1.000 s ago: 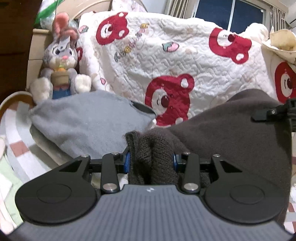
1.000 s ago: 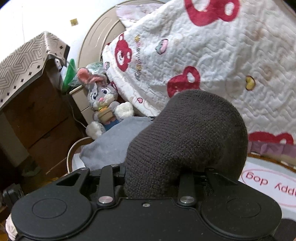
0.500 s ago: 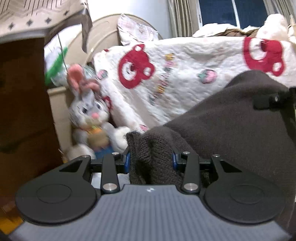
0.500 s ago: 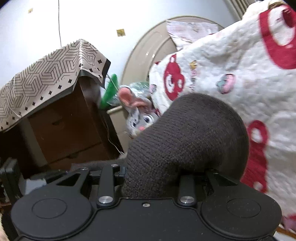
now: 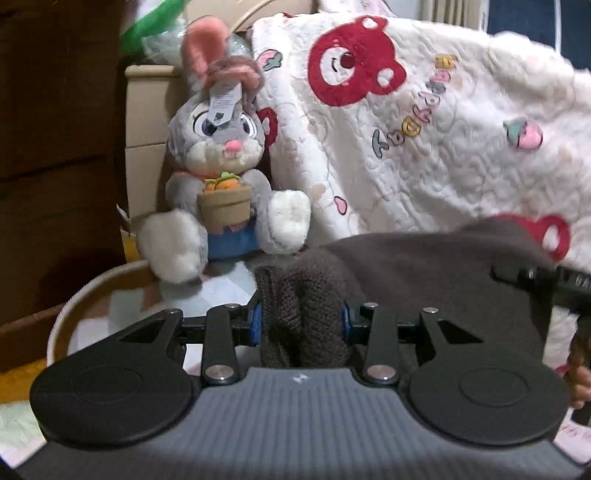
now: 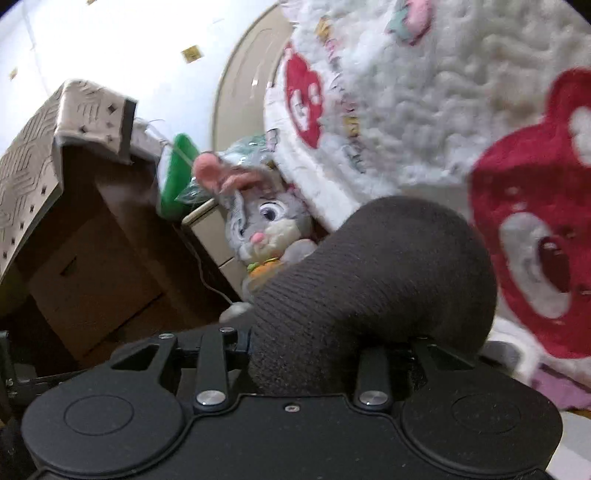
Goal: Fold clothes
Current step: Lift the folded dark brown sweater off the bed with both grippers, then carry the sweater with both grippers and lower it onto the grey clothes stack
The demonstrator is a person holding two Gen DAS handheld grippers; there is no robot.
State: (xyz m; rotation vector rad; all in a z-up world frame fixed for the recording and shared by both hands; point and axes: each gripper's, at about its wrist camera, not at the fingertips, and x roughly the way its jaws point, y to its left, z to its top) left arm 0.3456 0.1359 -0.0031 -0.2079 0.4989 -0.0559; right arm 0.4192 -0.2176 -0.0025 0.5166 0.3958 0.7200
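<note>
Far left of the bunny [image 5: 218, 173]: dark wooden cabinet [image 5: 55, 147], patterned cloth [image 6: 40, 147] draped over its top in the right wrist view. Behind the bunny: beige drawer unit [image 5: 146, 122], green bag [image 5: 147, 26] above it. Below and left of the bunny: curved beige rim [image 5: 96, 284] around checked bedding. The bunny itself: grey plush, pink ears, paper tag on the forehead, pot of carrots in its paws, seated upright against the quilt [image 5: 443, 140].

Right of the bunny: white quilt with red bear faces, heaped high. Behind it in the right wrist view, a rounded beige headboard [image 6: 251, 74].

Below and right of the bunny, nearest the camera: left gripper [image 5: 301, 325], jaws pressed onto a bunched edge of the sweater [image 5: 424, 280], blue pads touching the knit on both sides. Sweater: dark brown knit, stretched rightward from that pinch, in front of the quilt, reaching the right gripper [image 5: 532, 277] at the far right edge. Fingertips [image 5: 580, 380] of a hand visible below that gripper.

Right wrist view, right of the bunny: right gripper [image 6: 314, 347] clamped on a thick rounded fold of the sweater [image 6: 376, 280], fabric bulging up and over the right finger, hiding part of the bunny's body. Blurred red bear on the quilt further right.
</note>
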